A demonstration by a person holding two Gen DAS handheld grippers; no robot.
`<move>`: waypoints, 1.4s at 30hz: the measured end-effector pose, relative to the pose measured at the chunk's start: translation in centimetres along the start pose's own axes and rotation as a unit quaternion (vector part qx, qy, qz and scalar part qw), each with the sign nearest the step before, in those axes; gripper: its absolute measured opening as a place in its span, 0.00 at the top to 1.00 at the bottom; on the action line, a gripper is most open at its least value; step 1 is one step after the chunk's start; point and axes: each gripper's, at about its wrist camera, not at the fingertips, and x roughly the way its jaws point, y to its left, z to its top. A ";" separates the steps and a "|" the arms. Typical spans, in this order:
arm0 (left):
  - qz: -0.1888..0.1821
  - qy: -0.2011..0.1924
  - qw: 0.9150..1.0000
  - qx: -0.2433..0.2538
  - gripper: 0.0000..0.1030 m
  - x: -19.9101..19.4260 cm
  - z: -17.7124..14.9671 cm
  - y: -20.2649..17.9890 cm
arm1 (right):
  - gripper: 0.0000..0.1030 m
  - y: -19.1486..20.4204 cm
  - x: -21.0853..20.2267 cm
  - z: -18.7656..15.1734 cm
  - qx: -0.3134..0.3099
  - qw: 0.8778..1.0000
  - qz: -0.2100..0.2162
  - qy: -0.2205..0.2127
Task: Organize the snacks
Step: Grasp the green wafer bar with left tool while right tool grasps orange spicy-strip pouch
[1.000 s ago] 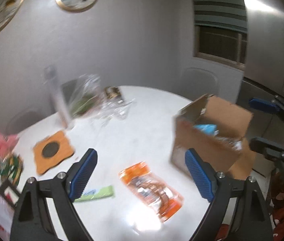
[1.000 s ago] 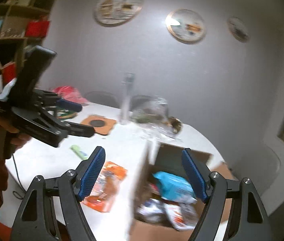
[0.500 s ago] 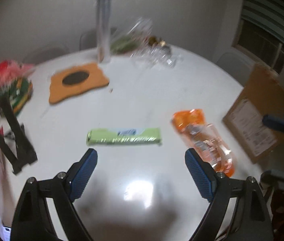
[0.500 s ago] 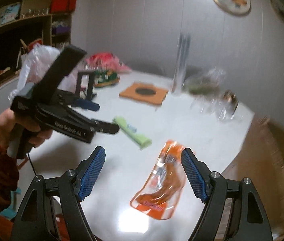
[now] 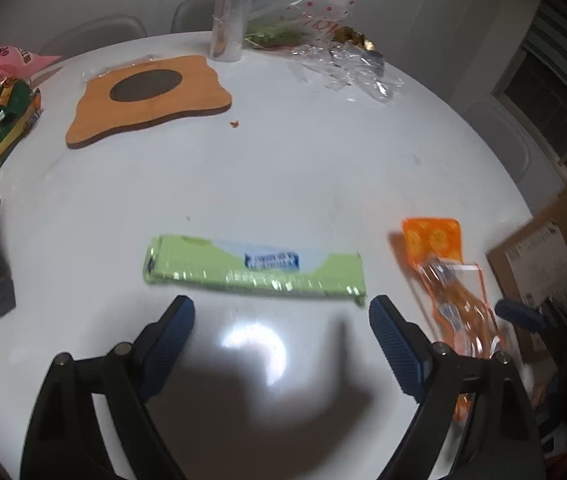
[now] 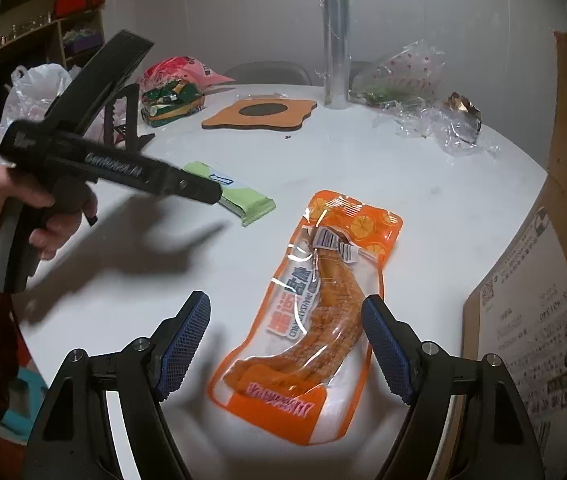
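Step in hand, as I read it: approach for pickup, nothing grasped yet. Your left gripper [image 5: 281, 312] hangs over the white table [image 5: 283, 168] with its jaws spread wide and empty, the green snack bar [image 5: 253, 270] lying flat just beyond the fingertips, long axis running across the line of the fingers. Your right gripper [image 6: 285, 312] is likewise spread and empty, set low over the orange snack pouch [image 6: 311, 300]; the pouch's near half lies between the two blue pads [image 6: 185, 334], the right pad at or just over its edge, though whether it touches I cannot tell. The cardboard box [image 6: 539, 320] stands at the table's right side, close beside the pouch, and is probably where the snacks go. Next move, judged: on the left, you need to advance and drop until the bar's narrow width sits between the pads, then close across it. On the right, lower and centre on the pouch before closing; it is flat, glossy film and may slip or buckle, so pinch an edge or the thicker middle. The wooden trivet [image 5: 149, 98] and crumpled cellophane [image 5: 343, 64] at the far side are well apart from both targets.
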 end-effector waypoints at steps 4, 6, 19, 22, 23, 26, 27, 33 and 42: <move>0.027 0.008 1.000 -0.002 0.16 1.2 1.6 -0.2 | 0.26 -0.4 0.4 0.4 0.002 1.000 0.001 -0.001; 0.042 0.010 0.999 -0.002 0.16 1.8 2.4 -0.2 | 0.26 -0.6 0.6 0.6 0.005 1.000 0.007 -0.001; 0.098 0.015 0.994 0.033 0.51 2.5 0.8 -2.7 | 0.26 -1.2 0.9 0.8 0.020 1.000 0.020 -0.007; 0.101 0.003 0.994 0.053 0.61 1.7 -0.7 -3.5 | 0.26 -1.3 0.8 0.2 0.023 1.000 0.014 -0.004; 0.101 -0.002 0.993 0.063 0.63 1.4 -1.2 -3.7 | 0.26 -1.3 0.7 0.0 0.025 1.000 0.014 -0.004; 0.099 -0.011 0.992 0.080 0.70 0.4 -2.8 -4.2 | 0.26 -1.1 0.2 -0.4 0.026 1.000 0.007 -0.009; 0.098 -0.012 0.991 0.088 0.71 0.1 -3.4 -4.4 | 0.26 -1.0 0.0 -0.5 0.025 1.000 0.004 -0.010; 0.082 -0.018 0.990 0.114 0.73 -2.4 -7.0 -5.6 | 0.26 -0.5 -1.0 -0.8 0.023 0.999 -0.019 -0.018; 0.074 -0.027 0.993 0.092 0.69 -2.2 -7.4 -5.1 | 0.26 -0.8 -0.2 -0.9 0.076 0.996 -0.054 -0.008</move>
